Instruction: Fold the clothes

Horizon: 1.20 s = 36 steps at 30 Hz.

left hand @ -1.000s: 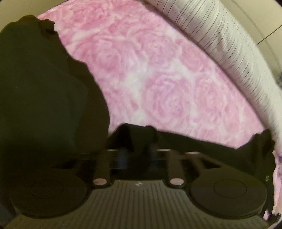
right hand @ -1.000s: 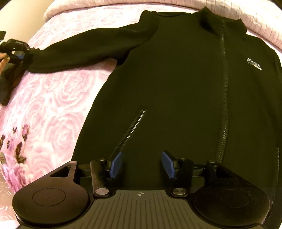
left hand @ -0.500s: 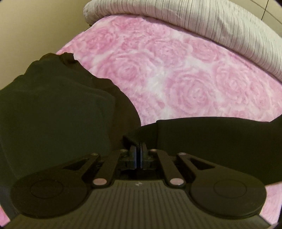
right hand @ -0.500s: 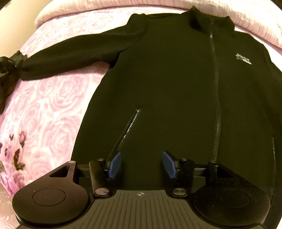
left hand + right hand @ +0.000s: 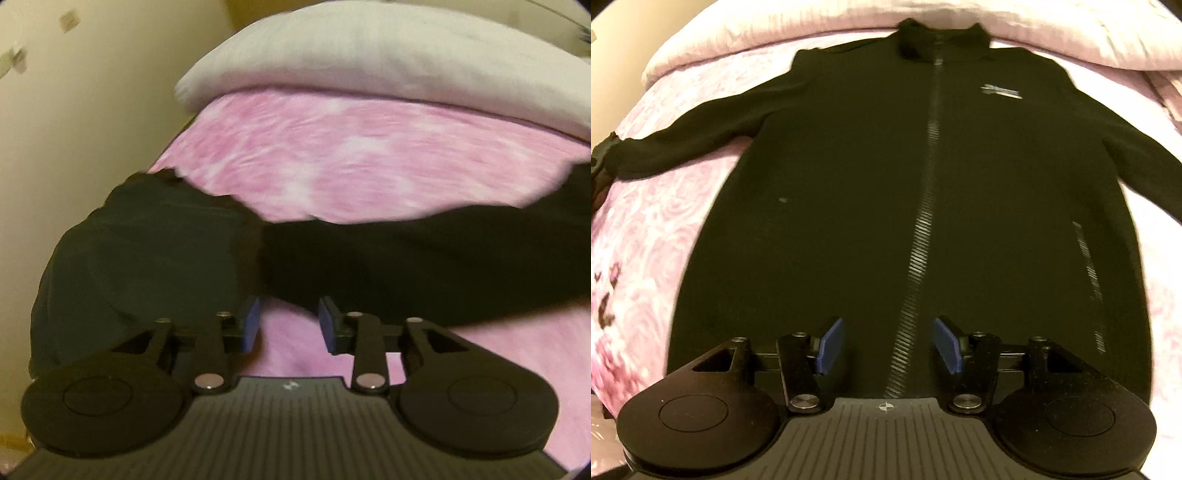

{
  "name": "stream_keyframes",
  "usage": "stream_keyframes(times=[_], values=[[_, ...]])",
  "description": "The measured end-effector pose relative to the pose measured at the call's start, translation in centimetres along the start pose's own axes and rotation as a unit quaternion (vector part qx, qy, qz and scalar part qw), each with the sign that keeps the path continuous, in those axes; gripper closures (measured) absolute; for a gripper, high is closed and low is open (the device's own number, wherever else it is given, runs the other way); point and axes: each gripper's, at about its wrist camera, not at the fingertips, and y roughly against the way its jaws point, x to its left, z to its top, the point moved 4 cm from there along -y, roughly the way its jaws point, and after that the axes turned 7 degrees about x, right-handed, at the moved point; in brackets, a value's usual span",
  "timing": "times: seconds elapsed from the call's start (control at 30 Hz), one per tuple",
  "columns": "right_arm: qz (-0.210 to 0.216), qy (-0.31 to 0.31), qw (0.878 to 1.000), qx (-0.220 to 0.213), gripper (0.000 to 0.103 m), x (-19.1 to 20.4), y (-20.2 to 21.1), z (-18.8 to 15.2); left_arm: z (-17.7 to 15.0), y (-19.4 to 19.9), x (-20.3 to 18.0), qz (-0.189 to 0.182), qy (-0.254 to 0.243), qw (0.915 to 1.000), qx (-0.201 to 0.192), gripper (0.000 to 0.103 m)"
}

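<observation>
— Right wrist view: where's the jacket?
— My black zip jacket [image 5: 886, 184] lies flat, front up, on the pink rose bedspread [image 5: 646, 229]; my right gripper [image 5: 888, 341] gapes above its hem, empty.
— Left?
— My left gripper [image 5: 289, 323] is parted, holding nothing, beside the sleeve [image 5: 424, 258], blurry.

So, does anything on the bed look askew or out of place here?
Nothing stands out. The black zip jacket lies flat and face up on the pink rose bedspread, zipped, sleeves spread. The left gripper and the right gripper are both open and empty. Both views are motion-blurred.
</observation>
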Motion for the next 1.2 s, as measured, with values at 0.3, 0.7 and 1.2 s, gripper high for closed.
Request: stream_keyframes(times=[0.3,0.7,1.2], values=[[0.022,-0.014,0.999,-0.033,0.044,-9.6,1.8,-7.2,-14.0,8.0,-17.1,-0.209,-0.058,0.9745,0.058,0.060],[0.002,-0.039,0.984,-0.174,0.043,-14.3,1.1,-13.4,-22.3,7.1,-26.3,-0.354,-0.139,0.9231,0.057,0.053],[-0.090,-0.063,0.957,-0.268,0.027,-10.3,-0.5,-13.5,-24.2,7.7,-25.6,-0.350,-0.173,0.9192,-0.050,0.052]])
